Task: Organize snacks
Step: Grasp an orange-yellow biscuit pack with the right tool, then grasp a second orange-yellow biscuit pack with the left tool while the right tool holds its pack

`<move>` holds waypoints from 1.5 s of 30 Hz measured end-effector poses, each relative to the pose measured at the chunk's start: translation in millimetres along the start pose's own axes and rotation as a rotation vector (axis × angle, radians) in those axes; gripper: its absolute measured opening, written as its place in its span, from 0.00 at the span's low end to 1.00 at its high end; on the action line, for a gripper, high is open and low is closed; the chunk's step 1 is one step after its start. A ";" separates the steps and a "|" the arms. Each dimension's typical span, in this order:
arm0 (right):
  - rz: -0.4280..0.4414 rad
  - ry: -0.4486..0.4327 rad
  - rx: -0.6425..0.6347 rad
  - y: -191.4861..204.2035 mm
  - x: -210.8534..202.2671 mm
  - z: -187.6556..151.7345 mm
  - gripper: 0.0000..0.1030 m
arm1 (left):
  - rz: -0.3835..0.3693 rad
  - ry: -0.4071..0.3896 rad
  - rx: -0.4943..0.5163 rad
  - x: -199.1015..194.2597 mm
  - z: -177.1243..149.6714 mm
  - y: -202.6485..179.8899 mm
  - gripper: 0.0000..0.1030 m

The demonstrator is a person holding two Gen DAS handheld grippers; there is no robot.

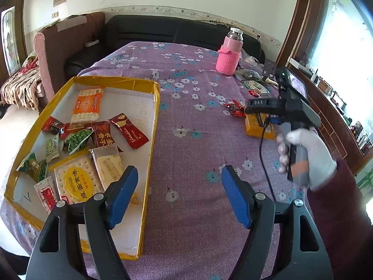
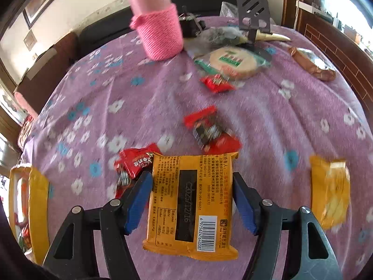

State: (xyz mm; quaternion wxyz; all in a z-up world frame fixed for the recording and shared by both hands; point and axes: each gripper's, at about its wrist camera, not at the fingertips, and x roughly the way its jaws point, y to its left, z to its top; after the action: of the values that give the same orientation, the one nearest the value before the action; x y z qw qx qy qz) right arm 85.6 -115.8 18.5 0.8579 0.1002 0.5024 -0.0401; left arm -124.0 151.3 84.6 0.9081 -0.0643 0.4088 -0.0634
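I've got the right gripper (image 2: 192, 200) apart w/ an orange biscuit pack (image 2: 190, 206) between its fingers, left gripper (image 1: 179, 196) apart over the tabletop (image 1: 191, 121) by the box (image 1: 152, 140).

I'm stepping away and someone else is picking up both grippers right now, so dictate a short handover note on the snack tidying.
Left gripper: open, empty, hovering by the yellow-rimmed tray.
Right gripper: jaws on either side of an orange cracker pack; no firm grip visible.
Done: about ten snacks lie in the tray.
Left on the purple cloth: that orange pack, three red candy packets, a yellow pack, a round rice cracker pack. The pink bottle is not a snack.
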 end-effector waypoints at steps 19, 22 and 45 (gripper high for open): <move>-0.083 -0.209 0.078 -122.9 -75.2 -30.3 0.69 | -0.093 0.072 0.047 14.0 -6.8 -38.1 0.72; -0.118 -0.191 0.094 -130.8 -55.9 -29.1 0.68 | -0.091 0.095 0.057 20.8 -7.2 -47.9 0.72; 0.082 -0.139 -0.052 -94.4 -36.7 -55.1 0.45 | -0.036 0.220 0.101 137.6 15.9 -110.1 0.80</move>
State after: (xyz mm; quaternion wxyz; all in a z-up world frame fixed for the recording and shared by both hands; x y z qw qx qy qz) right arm 4.5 -197.5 11.8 0.8938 0.0955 0.4381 0.0012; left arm -28.4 21.1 12.6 0.8585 -0.0186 0.5012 -0.1067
